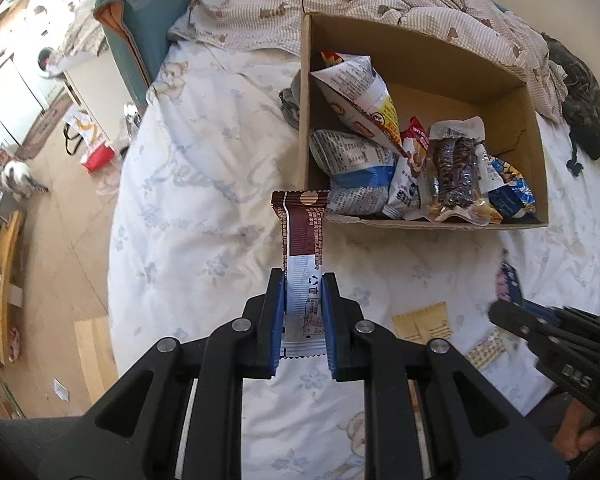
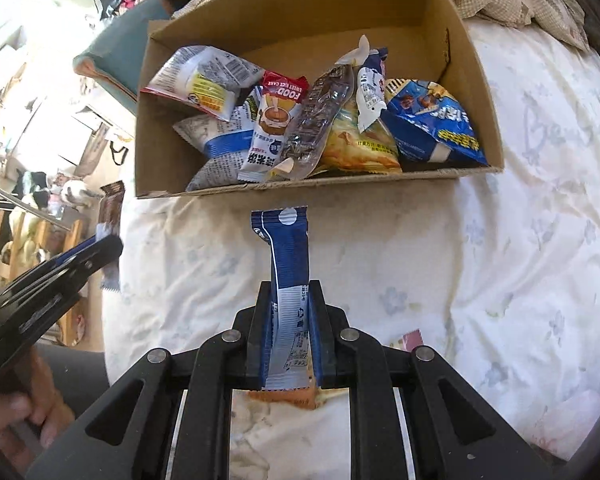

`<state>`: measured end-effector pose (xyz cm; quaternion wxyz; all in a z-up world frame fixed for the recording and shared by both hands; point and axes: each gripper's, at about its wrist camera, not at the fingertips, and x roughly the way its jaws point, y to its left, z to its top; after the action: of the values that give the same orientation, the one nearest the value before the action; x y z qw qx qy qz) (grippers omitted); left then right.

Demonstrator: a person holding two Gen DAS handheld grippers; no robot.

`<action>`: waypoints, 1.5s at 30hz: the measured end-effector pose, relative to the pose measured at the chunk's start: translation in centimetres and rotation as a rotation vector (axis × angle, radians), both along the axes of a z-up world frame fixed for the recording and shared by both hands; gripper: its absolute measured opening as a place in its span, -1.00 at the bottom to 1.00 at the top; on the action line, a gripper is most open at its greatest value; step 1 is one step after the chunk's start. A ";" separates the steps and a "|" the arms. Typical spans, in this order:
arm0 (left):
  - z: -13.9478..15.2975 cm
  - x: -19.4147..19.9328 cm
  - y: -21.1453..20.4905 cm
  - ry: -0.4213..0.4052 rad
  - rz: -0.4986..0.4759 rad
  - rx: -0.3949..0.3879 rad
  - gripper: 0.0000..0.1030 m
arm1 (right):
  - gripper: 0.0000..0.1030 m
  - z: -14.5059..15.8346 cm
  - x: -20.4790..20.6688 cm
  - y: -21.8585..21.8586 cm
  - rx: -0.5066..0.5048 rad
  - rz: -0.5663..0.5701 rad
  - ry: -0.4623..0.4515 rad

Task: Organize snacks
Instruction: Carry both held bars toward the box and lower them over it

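Progress: box (image 2: 464, 92) beyond your fingers already holds many snacks; a few packets (image 1: 420, 322) lie on the bed (image 1: 204, 216) beside your left gripper, so sorting looks unfinished.
Left gripper (image 1: 303, 300): you have it clamped on the brown bar (image 1: 303, 236), which sticks out toward the box's near corner.
Right gripper (image 2: 291, 312): you have it clamped on the blue bar (image 2: 290, 248), tip just short of the box's near wall.
Left to do: both bars, by my judgement, belong in the box.

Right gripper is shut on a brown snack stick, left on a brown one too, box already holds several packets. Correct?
Not quite. The right gripper is shut on a blue snack stick, as the right wrist view shows. The rest holds: the left gripper grips a brown snack stick, and the cardboard box already holds several packets.
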<state>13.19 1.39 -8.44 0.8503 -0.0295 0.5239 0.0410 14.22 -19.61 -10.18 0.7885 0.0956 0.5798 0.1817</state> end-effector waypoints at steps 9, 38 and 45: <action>0.1 -0.5 0.3 -0.037 -0.001 0.031 -0.72 | -0.68 1.2 -2.3 -2.0 0.026 -0.026 -0.032; 8.6 2.4 -0.8 -0.237 -0.059 -0.047 -0.72 | -0.67 10.2 2.2 -7.7 0.263 -0.207 -0.418; 8.6 5.5 -2.3 -0.243 -0.111 -0.048 -0.72 | -0.67 8.4 6.0 -8.5 0.245 -0.243 -0.350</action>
<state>18.71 -0.86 0.16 0.9075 -0.0255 0.4187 -0.0224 20.21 -28.08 -1.78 0.8755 0.2265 0.3923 0.1683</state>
